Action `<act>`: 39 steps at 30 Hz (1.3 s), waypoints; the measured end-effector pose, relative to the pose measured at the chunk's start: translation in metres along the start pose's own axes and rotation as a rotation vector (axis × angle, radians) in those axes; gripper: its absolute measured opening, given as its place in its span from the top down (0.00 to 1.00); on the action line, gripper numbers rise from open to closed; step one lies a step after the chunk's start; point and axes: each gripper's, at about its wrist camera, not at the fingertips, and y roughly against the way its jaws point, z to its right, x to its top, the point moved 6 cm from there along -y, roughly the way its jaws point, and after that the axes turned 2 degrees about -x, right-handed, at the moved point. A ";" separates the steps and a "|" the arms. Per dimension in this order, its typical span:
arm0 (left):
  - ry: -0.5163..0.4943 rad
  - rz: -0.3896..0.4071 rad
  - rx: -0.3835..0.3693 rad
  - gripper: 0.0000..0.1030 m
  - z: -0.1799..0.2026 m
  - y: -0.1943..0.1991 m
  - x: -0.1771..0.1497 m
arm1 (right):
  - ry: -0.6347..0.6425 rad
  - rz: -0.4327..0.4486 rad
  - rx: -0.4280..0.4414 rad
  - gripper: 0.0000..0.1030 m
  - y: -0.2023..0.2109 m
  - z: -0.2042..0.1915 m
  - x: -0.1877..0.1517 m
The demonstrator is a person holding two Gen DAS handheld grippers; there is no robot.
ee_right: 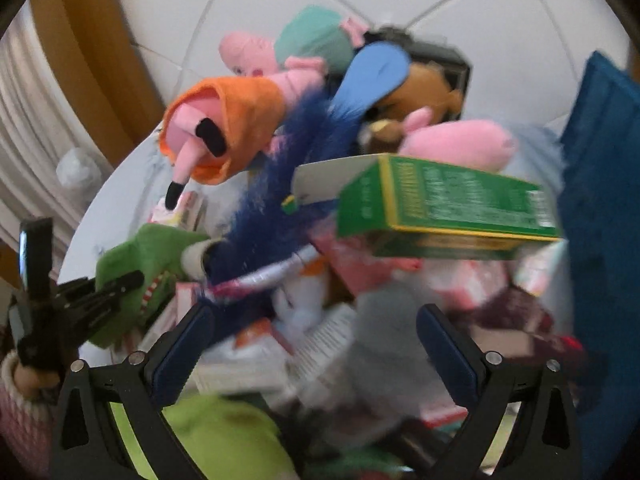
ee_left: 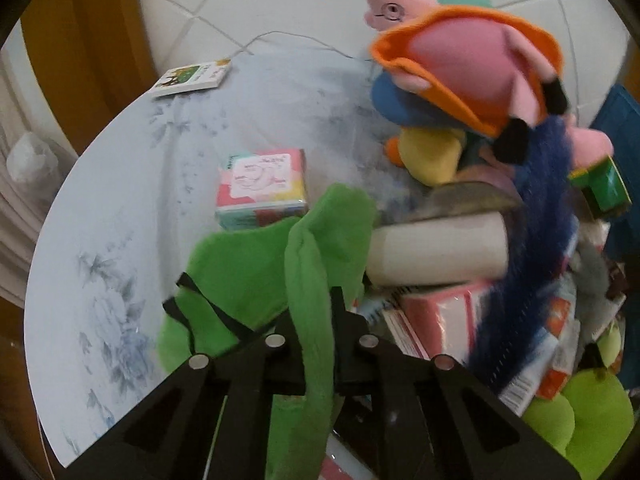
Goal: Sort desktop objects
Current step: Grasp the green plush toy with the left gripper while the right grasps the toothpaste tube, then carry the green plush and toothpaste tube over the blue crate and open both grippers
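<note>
The sorting looks barely begun: the left hand-held gripper (ee_left: 316, 344) is closed on a green plush toy (ee_left: 256, 264) at the near edge of the heap, while a tissue pack (ee_left: 262, 188) and a small booklet (ee_left: 192, 78) lie apart on the worktop (ee_left: 120, 220) to the left. The right hand-held gripper (ee_right: 316, 340) hangs open and empty over the pile, where the pink plush pig (ee_right: 224, 132), green box (ee_right: 444, 204) and blue feather duster (ee_right: 280, 200) remain jumbled. A dark blue bin (ee_right: 600, 200) stands at far right, its contents hidden.

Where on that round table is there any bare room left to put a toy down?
The pale floral table top lies bare between the small picture book, the pink tissue pack and the near rim. The right side is crowded: plush toys, boxes, a white roll.
</note>
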 end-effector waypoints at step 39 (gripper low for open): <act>-0.230 0.548 -0.150 0.95 0.166 0.246 0.026 | 0.001 0.370 -0.008 0.88 0.179 0.026 -0.012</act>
